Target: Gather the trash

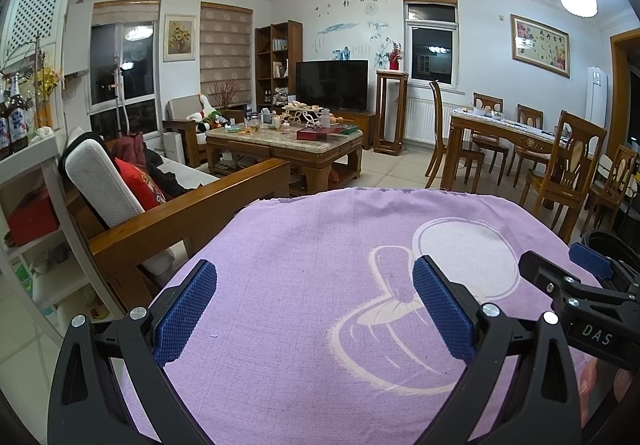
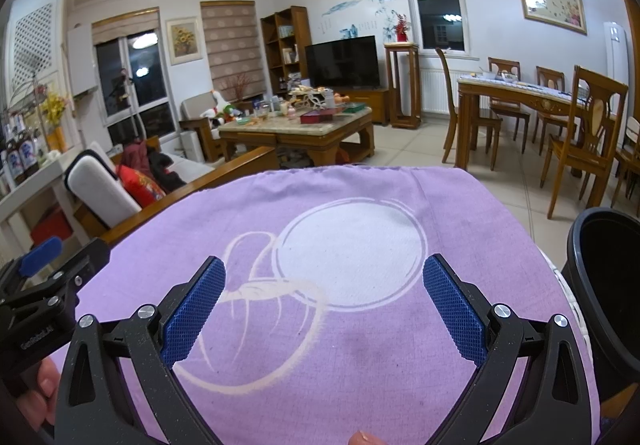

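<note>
— How are the two grippers held?

— The left gripper is seen with its blue textured fingers spread wide apart, nothing being held between them. The right gripper is likewise spread wide, with nothing gripped. Both are poised over a purple cloth printed with a pale circle-and-loop pattern, which is draped over a raised surface in the foreground. The right gripper is also caught at the right edge of the left wrist view, so the two are held side by side.

— Where is the trash container?

— A black bin is seen at the right edge of the right wrist view, just beside the cloth-covered surface, its dark inside open to view. Only its rim shows in the left wrist view. No loose trash can be made out on the cloth.

— What else is shown?

— A wooden sofa with a white cushion and a red pillow is set to the left. A cluttered coffee table is placed beyond it, before a television. A dining table with wooden chairs is placed at the right.
</note>
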{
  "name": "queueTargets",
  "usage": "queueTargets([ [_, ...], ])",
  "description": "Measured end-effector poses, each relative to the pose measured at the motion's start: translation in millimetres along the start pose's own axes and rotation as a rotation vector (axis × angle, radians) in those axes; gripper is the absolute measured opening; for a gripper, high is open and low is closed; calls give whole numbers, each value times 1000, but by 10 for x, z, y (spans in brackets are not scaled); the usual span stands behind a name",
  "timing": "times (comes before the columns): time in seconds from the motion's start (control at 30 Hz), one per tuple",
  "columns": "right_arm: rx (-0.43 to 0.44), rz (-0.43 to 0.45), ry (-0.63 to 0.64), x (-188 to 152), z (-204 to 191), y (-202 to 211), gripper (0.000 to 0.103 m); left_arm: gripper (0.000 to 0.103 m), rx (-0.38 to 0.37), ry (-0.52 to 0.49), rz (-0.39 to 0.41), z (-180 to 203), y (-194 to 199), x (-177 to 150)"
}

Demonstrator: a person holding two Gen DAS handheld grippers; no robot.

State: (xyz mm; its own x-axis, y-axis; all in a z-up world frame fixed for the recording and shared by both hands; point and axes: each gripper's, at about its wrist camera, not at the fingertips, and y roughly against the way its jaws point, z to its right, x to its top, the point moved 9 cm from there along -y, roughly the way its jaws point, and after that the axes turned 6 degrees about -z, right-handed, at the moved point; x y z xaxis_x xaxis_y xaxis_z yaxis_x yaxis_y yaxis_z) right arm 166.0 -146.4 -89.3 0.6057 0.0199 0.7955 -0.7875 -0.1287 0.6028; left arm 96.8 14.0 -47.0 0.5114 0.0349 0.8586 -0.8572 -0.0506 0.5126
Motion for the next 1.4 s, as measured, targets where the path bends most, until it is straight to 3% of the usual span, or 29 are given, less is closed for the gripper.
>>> queueTargets([
  [1.4, 1, -1, -4, -2, -34, -13, 98, 98, 7, -9, 7, -53, -1, 35],
])
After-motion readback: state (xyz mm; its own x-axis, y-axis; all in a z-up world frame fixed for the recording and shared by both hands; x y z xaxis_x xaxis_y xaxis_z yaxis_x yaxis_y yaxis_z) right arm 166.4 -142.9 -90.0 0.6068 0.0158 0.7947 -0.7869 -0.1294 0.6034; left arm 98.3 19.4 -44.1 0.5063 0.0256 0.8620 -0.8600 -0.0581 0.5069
